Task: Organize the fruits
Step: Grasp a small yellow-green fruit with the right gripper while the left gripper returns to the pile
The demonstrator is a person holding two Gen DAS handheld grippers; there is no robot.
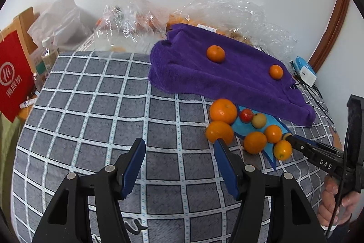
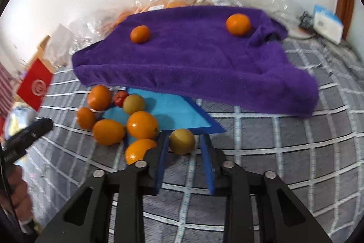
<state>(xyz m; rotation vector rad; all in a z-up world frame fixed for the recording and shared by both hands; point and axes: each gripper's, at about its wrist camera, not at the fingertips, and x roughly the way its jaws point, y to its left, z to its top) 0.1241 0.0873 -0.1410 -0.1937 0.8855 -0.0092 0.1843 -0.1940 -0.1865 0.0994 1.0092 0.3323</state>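
Far left: red paper bag w/ white round logo (image 1: 13, 76) at the table edge, then a grey tablecloth w/ white grid lines (image 1: 91, 106) over the whole top. Crinkled clear plastic bags (image 1: 127, 22) at the back by the wall.

L gripper (image 1: 179, 145): black frame, blue pads, jaws roughly half open, nothing between them, hanging over bare cloth. Its right fingertip sits in front of the nearest orange (image 1: 219, 131) in this view; contact can't tell.

Centre: purple fleece towel (image 1: 227, 79), draped and raised, w/ two small round oranges on top, one (image 1: 215, 53) to the left, one (image 1: 276, 71) to the right, well apart.

In front of the towel: light blue flat mat w/ dark blue border (image 2: 173, 111), partly under the towel edge. Fruit cluster on and around its left end: several oranges incl. a big one (image 1: 223, 111), a small red fruit (image 1: 246, 115), a yellow-green round fruit (image 1: 259, 120).

R gripper (image 2: 184, 139): jaws closed in on a second yellow-green round fruit (image 2: 182, 140), pads against both its sides, fruit at the mat's near edge, just beside an orange (image 2: 142, 124). In the left wrist view its tip reaches in among the cluster, person's hand (image 1: 336, 202) on the handle.

Far right: white and blue box (image 2: 327, 26) near the wall.
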